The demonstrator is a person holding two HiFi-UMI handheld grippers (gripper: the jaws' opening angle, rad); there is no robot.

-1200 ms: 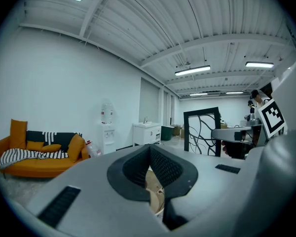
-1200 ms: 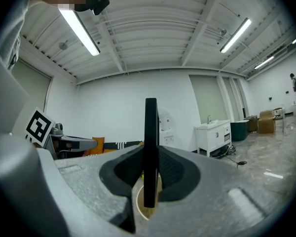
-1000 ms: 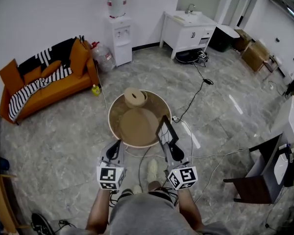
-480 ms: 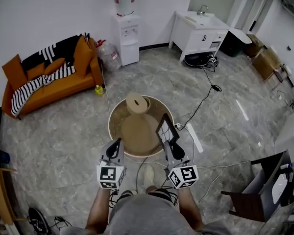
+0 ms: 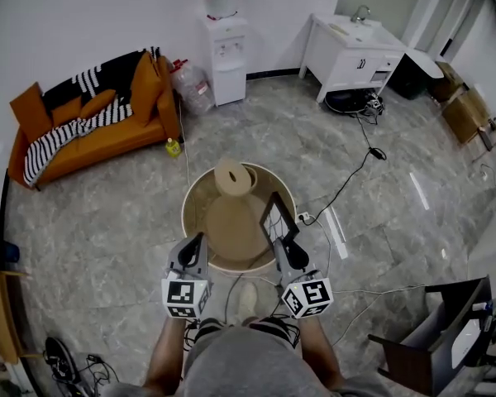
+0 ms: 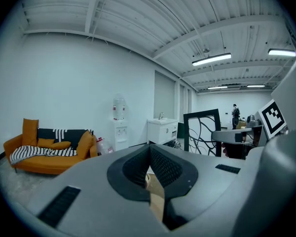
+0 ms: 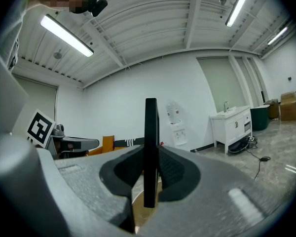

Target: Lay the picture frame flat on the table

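Note:
The picture frame (image 5: 279, 215) is black with a dark branch pattern and stands upright over the right rim of the round wooden table (image 5: 195, 190). My right gripper (image 5: 282, 243) is shut on its lower edge. In the right gripper view the frame (image 7: 150, 127) shows edge-on between the pads. In the left gripper view the frame (image 6: 202, 132) stands at the right. My left gripper (image 5: 195, 242) hovers at the table's near left rim, shut and holding nothing, its pads (image 6: 160, 164) meeting at the tip.
A beige round lid-like piece (image 5: 231, 176) and a large tan disc (image 5: 234, 222) lie on the table. An orange sofa (image 5: 83, 131), a water dispenser (image 5: 225, 40) and a white sink cabinet (image 5: 355, 52) line the far wall. Cables (image 5: 347, 184) cross the floor; a dark chair (image 5: 430, 346) stands right.
The room has slid down and right in the head view and the table sits slightly closer. Both grippers keep their pose, the right one still holding the upright frame.

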